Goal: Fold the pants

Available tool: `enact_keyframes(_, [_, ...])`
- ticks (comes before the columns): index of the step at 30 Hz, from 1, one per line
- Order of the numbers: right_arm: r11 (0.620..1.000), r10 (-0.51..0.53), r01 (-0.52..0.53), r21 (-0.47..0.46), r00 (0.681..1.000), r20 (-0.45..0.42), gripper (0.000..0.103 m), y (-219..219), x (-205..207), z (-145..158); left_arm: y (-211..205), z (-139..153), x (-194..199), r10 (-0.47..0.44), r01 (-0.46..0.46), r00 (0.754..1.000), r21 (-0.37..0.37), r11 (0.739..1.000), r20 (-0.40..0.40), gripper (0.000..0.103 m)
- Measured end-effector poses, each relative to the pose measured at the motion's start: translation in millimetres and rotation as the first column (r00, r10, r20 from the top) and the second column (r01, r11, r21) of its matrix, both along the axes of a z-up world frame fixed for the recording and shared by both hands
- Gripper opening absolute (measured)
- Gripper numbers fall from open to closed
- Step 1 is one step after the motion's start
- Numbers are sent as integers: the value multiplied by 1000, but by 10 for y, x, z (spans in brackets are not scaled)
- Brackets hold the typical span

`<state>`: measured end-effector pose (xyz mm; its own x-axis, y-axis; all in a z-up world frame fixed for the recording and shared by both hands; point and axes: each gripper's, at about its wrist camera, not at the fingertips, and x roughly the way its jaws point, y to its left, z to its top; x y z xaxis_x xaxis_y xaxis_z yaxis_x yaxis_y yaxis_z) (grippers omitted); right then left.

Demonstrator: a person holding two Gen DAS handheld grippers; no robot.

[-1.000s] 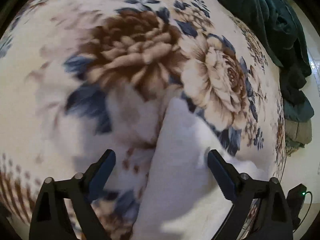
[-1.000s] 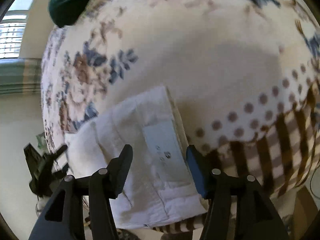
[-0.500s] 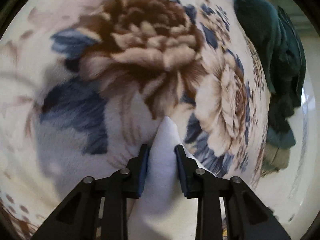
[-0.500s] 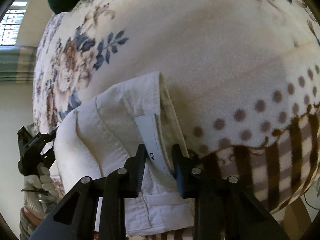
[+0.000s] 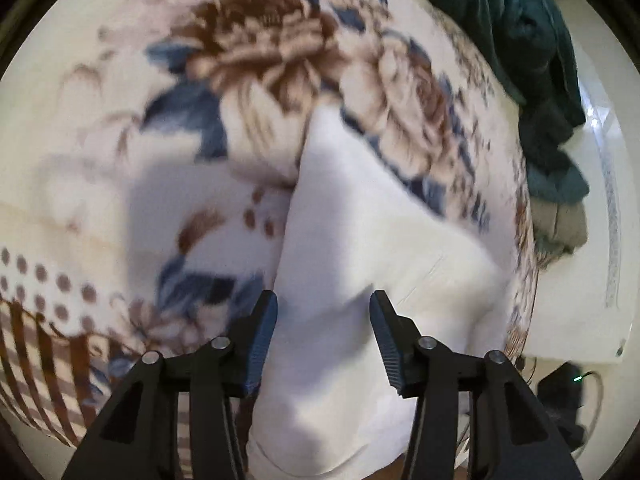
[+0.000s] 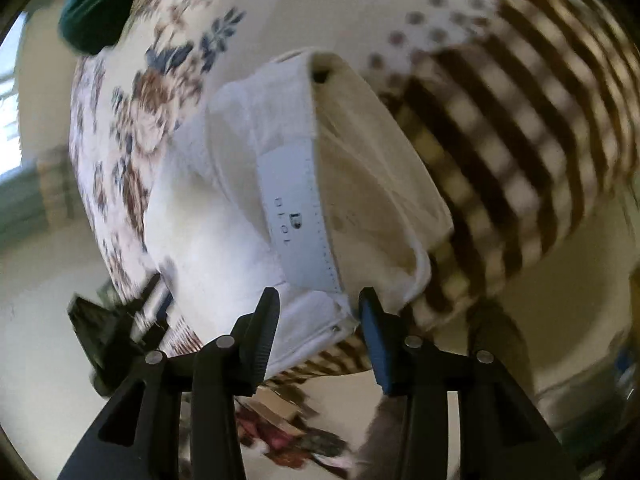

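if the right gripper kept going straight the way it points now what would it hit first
Most likely the white pants: their waistband end with the label lies right ahead of the right gripper, whose jaws have just been opening and stand apart with the fabric edge between them. Depth is hard to judge through the fisheye.

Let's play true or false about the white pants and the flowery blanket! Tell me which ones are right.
1. The pants are white. True.
2. The pants lie on a bare wooden floor. False: they lie on a flowered blanket.
3. A dark green cloth lies at the blanket's edge. True.
4. The waistband's label is bright red. False: the label is pale with dark letters.
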<state>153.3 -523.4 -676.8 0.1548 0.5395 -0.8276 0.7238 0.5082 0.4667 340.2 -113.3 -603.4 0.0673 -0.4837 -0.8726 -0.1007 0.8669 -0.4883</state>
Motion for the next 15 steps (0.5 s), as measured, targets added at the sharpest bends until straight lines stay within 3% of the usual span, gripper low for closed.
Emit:
enact_keyframes(3, [995,-60,59,-78,998,-18,46,5,-174,105,5,-78,-9,23,-24,1000,-24,999,-11,47])
enact_keyframes(5, [990,-57,49,-131,997,-54,56,29,-295,65,-3,-82,-12,26,-27,1000,-28,999,-10,48])
enact_keyframes(7, [999,-47,45,-27,996,-72,58,132,-365,-139,-25,-81,-21,25,-25,1000,-26,999,-3,49])
enact_keyframes(9, [973,-106,116,197,993,-58,58,333,-403,-455,-25,-77,-51,22,-22,1000,-31,999,7,50])
enact_keyframes(12, [936,-149,139,324,989,6,58,603,-287,-658,-10,-91,-104,2,-2,1000,-29,1000,7,51])
enact_keyframes(13, [945,-124,107,309,992,37,57,712,-206,-671,-9,-97,-104,-2,2,1000,-28,1000,5,51])
enact_keyframes(14, [966,-80,66,251,996,47,40,805,-147,-660,-7,-104,-101,-3,3,1000,-30,1000,4,51])
enact_keyframes(15, [982,-31,23,189,999,39,33,886,-103,-650,1,-98,-111,0,0,1000,-31,1000,2,51])
